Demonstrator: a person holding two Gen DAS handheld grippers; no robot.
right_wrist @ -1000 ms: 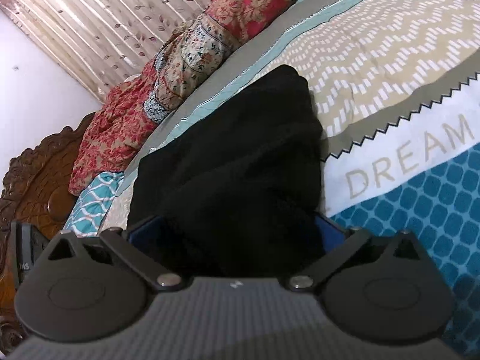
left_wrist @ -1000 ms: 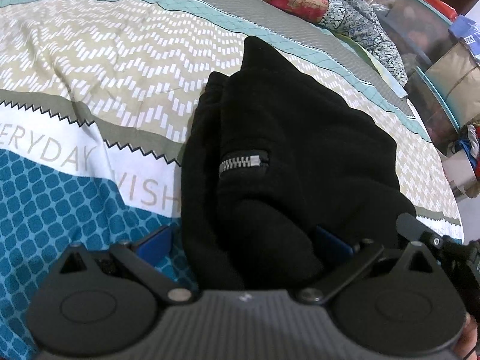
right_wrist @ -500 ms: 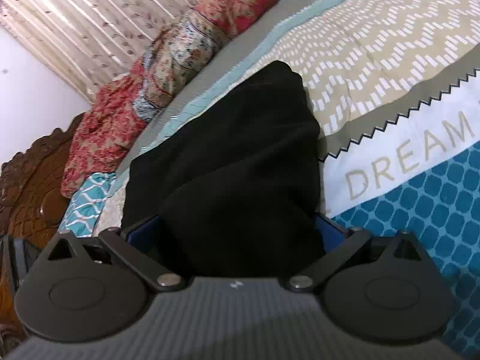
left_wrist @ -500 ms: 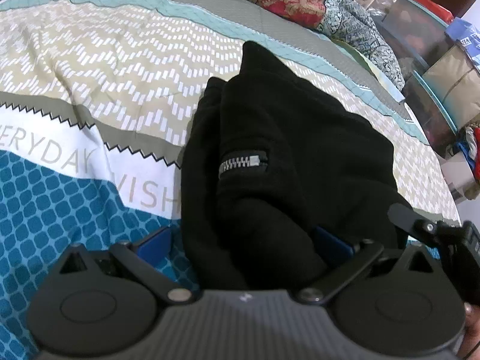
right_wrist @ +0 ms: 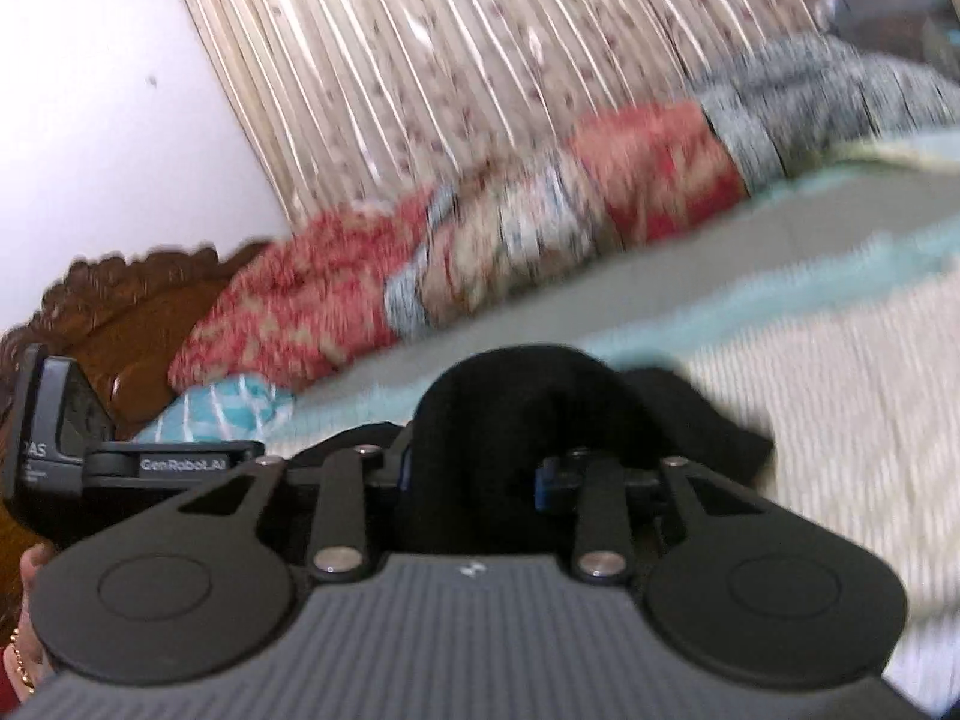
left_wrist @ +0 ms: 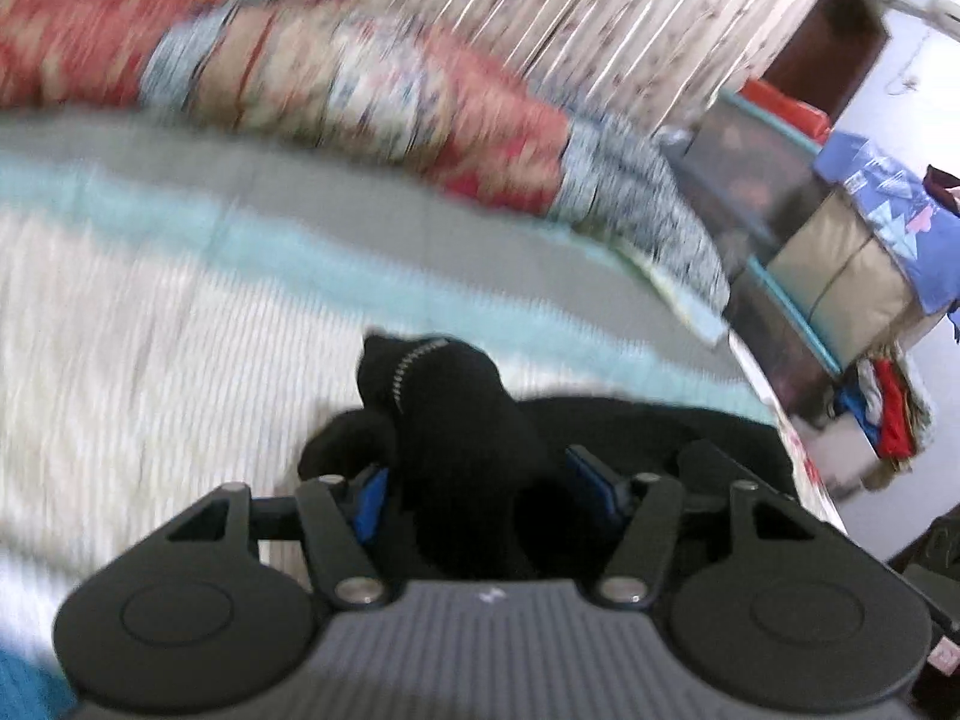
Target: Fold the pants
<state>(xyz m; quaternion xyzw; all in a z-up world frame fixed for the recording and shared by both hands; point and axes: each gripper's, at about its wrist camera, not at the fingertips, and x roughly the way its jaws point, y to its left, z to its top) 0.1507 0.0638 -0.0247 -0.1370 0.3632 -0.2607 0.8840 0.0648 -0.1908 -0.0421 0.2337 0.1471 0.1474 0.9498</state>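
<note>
The black pants [left_wrist: 456,420] with a silver zipper [left_wrist: 414,369] are bunched between the blue pads of my left gripper [left_wrist: 480,495], which is shut on the fabric and holds it up off the patterned bedspread [left_wrist: 150,330]. In the right wrist view my right gripper [right_wrist: 474,480] is shut on another fold of the same black pants [right_wrist: 516,414], also lifted. The rest of the pants trails low to the right in the left wrist view [left_wrist: 660,420]. Both views are motion-blurred.
A red and blue floral quilt [left_wrist: 390,96] lies along the far side of the bed below a curtain [right_wrist: 480,60]. A carved wooden headboard [right_wrist: 120,312] is at the left. Storage boxes [left_wrist: 840,276] stand beyond the bed's right edge.
Both grippers have closed on the pants and lifted them, swinging forward toward the quilt. The pants no longer lie spread on the bed, and the views now tilt up.
</note>
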